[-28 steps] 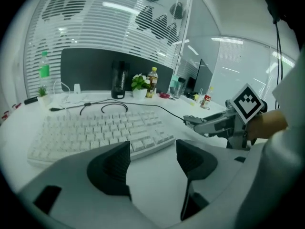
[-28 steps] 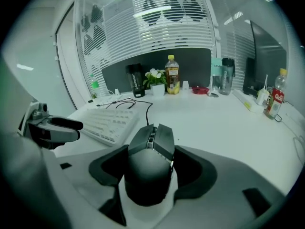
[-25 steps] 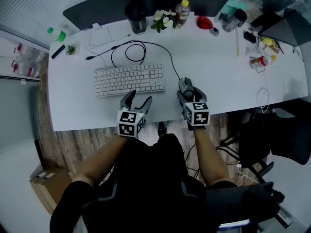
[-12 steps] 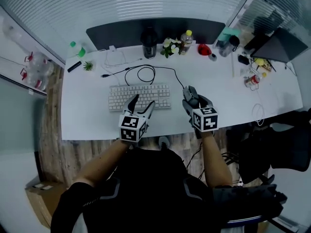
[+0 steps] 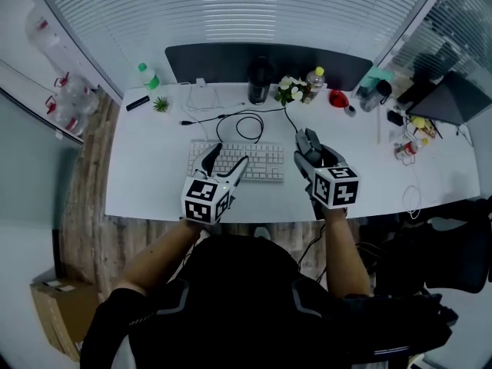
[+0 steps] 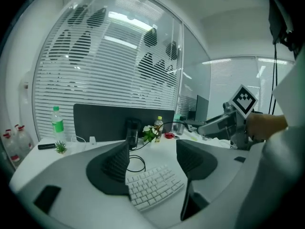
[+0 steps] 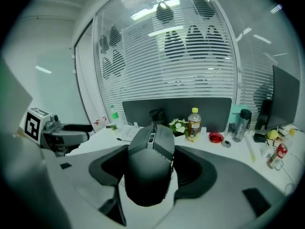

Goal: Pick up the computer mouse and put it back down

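The right claw (image 5: 310,149) grips the dark grey computer mouse (image 7: 148,168) by its sides above the white bench (image 5: 146,177), right of centre, long axis along the jaws; the left claw (image 5: 224,158) hangs open, empty.

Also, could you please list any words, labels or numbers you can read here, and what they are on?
No text is legible.
keyboard: key legends blurred.
yellow-capped bottle: label too small.
green-capped bottle: label too small.
marker cubes: black-and-white patterns, no words.
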`<state>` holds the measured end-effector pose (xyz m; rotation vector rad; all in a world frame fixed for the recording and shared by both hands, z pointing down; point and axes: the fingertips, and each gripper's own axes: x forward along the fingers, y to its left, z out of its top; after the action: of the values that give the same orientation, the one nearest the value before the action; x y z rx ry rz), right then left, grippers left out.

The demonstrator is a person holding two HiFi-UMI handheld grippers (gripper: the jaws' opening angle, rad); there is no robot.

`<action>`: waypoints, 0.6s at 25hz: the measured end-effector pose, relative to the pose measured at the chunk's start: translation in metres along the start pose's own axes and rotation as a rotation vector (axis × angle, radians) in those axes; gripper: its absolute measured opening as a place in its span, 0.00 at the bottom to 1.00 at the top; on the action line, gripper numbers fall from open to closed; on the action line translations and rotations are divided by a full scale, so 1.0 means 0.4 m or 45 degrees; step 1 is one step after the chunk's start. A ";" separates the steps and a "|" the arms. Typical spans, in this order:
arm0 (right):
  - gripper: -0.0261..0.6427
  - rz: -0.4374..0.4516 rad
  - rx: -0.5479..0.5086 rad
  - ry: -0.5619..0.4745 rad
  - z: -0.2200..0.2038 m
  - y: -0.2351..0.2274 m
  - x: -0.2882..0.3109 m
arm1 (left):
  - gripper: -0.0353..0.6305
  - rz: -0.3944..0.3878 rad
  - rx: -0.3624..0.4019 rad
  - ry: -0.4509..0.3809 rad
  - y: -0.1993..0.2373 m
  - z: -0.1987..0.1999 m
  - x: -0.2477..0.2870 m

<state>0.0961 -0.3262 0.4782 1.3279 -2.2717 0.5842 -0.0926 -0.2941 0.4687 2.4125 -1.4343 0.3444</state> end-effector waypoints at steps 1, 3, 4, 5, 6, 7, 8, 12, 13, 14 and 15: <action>0.47 0.015 -0.006 -0.012 0.014 0.013 0.001 | 0.52 0.012 -0.003 -0.002 0.014 0.003 -0.009; 0.47 0.048 -0.018 -0.031 0.039 0.041 0.006 | 0.52 0.053 -0.013 -0.014 0.047 0.013 -0.030; 0.47 0.066 -0.023 -0.039 0.050 0.054 0.010 | 0.52 0.074 -0.019 -0.022 0.063 0.019 -0.042; 0.47 0.085 -0.028 -0.046 0.062 0.069 0.016 | 0.52 0.093 -0.021 -0.031 0.079 0.027 -0.055; 0.47 0.104 -0.033 -0.053 0.074 0.085 0.022 | 0.52 0.112 -0.018 -0.042 0.094 0.036 -0.069; 0.47 0.126 -0.037 -0.060 0.085 0.101 0.028 | 0.52 0.131 -0.009 -0.054 0.108 0.045 -0.084; 0.47 0.151 -0.039 -0.066 0.096 0.118 0.035 | 0.52 0.151 0.001 -0.067 0.122 0.053 -0.099; 0.47 0.255 -0.051 -0.092 0.139 0.191 0.065 | 0.52 0.266 -0.015 -0.106 0.188 0.071 -0.171; 0.47 0.279 -0.050 -0.101 0.150 0.210 0.073 | 0.52 0.299 -0.025 -0.115 0.206 0.072 -0.192; 0.47 0.304 -0.050 -0.109 0.162 0.231 0.081 | 0.52 0.334 -0.033 -0.122 0.224 0.072 -0.215; 0.47 0.331 -0.056 -0.115 0.172 0.254 0.091 | 0.52 0.372 -0.041 -0.126 0.244 0.070 -0.240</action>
<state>-0.0208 -0.3444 0.4290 1.0654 -2.5372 0.5648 -0.2223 -0.2712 0.4225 2.2229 -1.8268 0.2680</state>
